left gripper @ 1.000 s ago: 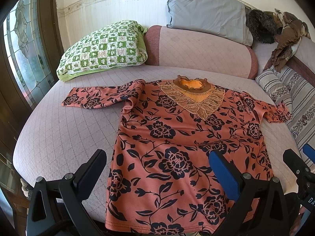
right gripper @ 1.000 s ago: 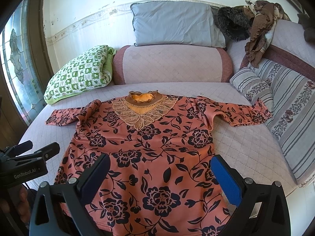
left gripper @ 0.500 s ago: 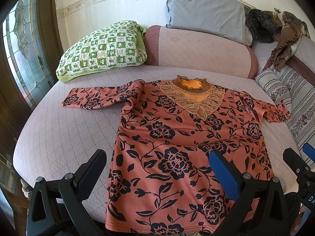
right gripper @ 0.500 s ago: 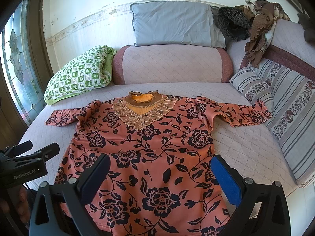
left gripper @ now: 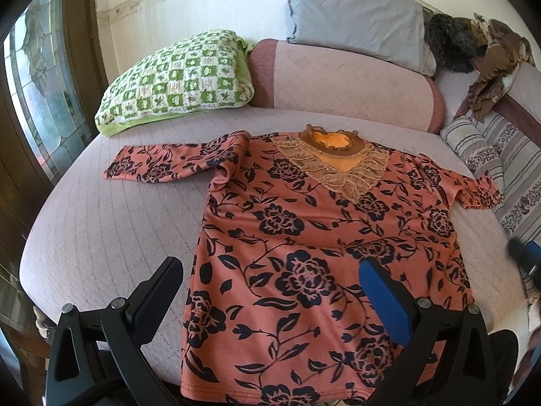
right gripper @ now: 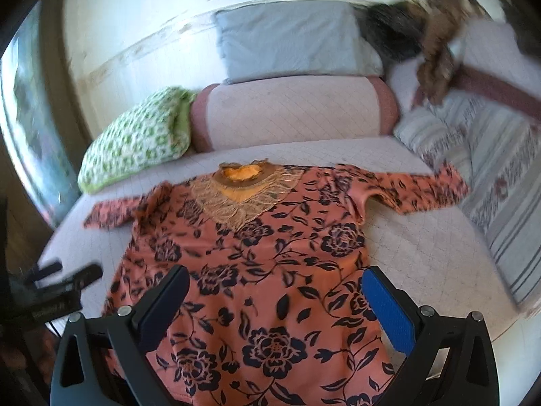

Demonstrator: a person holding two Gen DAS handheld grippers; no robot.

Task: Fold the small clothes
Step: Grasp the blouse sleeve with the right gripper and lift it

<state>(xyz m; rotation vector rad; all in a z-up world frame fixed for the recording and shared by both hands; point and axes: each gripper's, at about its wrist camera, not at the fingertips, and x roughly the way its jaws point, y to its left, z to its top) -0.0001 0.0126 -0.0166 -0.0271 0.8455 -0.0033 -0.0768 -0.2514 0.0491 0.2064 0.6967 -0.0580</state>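
Blouse (left gripper: pixel 304 253), salmon with dark floral print and a lace collar (left gripper: pixel 333 165), lies flat and face up on the quilted bed (left gripper: pixel 101 230), both sleeves spread sideways, hem toward the cameras. No fold made yet, so this looks like the approach step. Left gripper (left gripper: pixel 270 291) hangs above the lower hem area, jaws wide apart, nothing held. Right gripper (right gripper: pixel 275 299) likewise spread and empty over the lower body; its view is motion-blurred. Next move probably calls for reaching a sleeve (left gripper: pixel 162 165) or side edge, pinching one layer cleanly and carrying it inward. Green checked pillow (left gripper: pixel 175 77) and grey pillow (left gripper: pixel 358 17) sit behind, well apart.
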